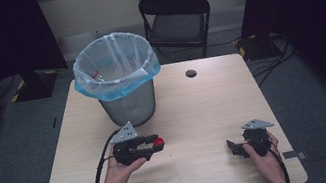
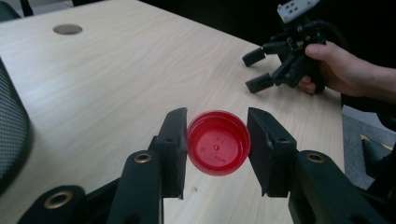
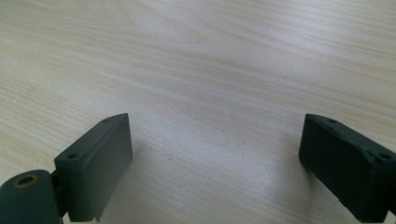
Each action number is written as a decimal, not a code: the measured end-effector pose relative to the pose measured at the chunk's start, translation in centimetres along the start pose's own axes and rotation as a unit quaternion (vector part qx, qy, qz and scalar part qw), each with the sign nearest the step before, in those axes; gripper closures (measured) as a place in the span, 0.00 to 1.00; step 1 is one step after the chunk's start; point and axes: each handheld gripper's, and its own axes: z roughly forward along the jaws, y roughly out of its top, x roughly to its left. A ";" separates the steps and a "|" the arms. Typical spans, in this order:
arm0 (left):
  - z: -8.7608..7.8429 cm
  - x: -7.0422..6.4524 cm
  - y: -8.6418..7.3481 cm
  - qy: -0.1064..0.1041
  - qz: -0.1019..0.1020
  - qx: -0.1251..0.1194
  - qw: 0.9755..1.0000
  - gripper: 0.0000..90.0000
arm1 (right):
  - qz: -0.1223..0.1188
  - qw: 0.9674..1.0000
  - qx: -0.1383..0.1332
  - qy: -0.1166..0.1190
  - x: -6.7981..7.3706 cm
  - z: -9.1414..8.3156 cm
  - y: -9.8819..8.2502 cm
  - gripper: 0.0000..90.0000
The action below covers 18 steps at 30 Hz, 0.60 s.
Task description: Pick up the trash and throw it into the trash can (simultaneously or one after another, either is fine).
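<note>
A red bottle cap (image 2: 217, 142) sits pinched between the two black pads of my left gripper (image 2: 216, 140), its hollow side facing the camera. In the high view the left gripper (image 1: 156, 144) is held above the table in front of the bin, with the red cap (image 1: 158, 142) at its tip. My right gripper (image 1: 232, 147) rests near the table's front right, jaws wide apart over bare wood with nothing between them. From the left gripper view, the right gripper (image 2: 256, 70) appears far off in a hand.
A mesh waste bin (image 1: 118, 79) lined with a clear and blue bag stands at the back left of the wooden table (image 1: 195, 111). A round cable hole (image 1: 190, 73) lies behind centre. A black folding chair (image 1: 174, 18) stands beyond the table.
</note>
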 end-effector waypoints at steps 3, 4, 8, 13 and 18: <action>-0.4 0.2 0.8 0.005 0.003 -0.008 1.000 0.66 | 0.000 1.000 0.000 0.000 0.0 0.0 0.0 0.10; -0.6 0.2 1.1 0.005 0.003 -0.011 1.000 0.66 | 0.000 1.000 0.000 0.000 0.0 0.0 0.0 0.10; -1.0 0.3 2.3 0.008 0.015 -0.019 1.000 0.66 | 0.000 1.000 0.000 0.000 0.0 0.0 0.0 0.10; -1.5 0.5 3.6 0.013 0.023 -0.026 0.999 0.66 | 0.000 1.000 0.000 0.000 0.0 0.0 0.0 0.10; -2.1 0.4 4.7 0.016 0.031 -0.040 0.999 0.66 | 0.000 1.000 0.000 0.000 0.0 0.0 0.0 0.10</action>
